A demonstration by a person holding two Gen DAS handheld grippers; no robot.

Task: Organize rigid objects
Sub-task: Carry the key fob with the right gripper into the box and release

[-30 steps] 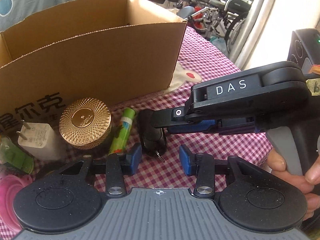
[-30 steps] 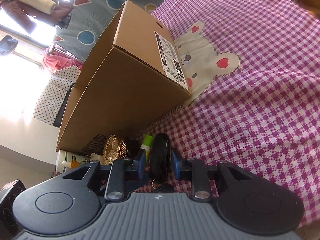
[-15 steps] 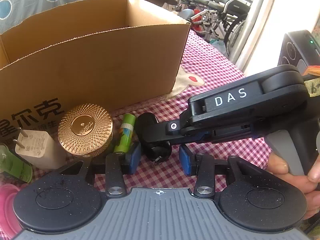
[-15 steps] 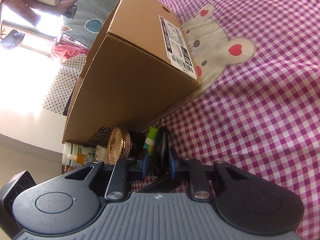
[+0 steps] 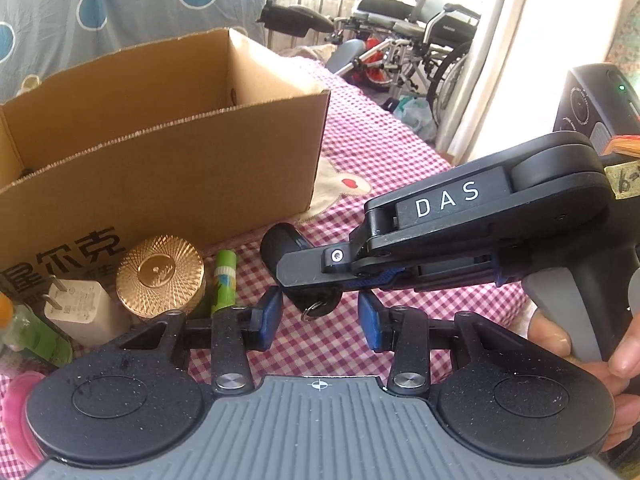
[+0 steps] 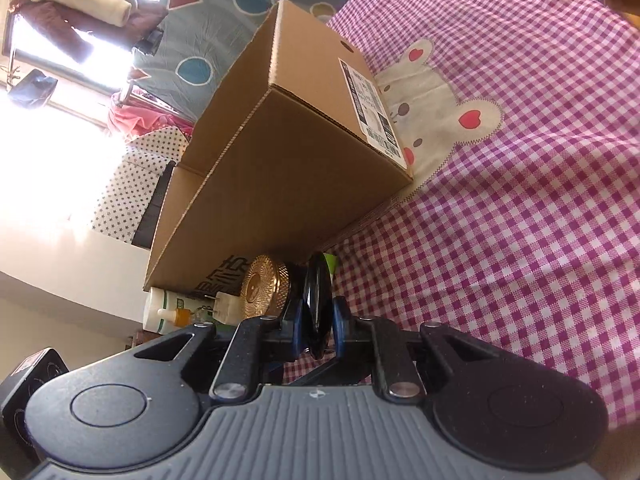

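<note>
The right tool (image 6: 317, 328) is clamped on a black key fob (image 5: 289, 242), held off the checked table (image 5: 400, 168) just in front of the cardboard box (image 5: 168, 176). The left tool (image 5: 318, 318) hangs wide apart with nothing in it, just below the fob. Against the box's front wall stand a gold-lidded jar (image 5: 160, 276), a green tube (image 5: 225, 276) and a white charger plug (image 5: 80, 304). A green bottle (image 5: 36, 336) lies further left. Wheelchairs (image 5: 416, 52) stand beyond the box.
</note>
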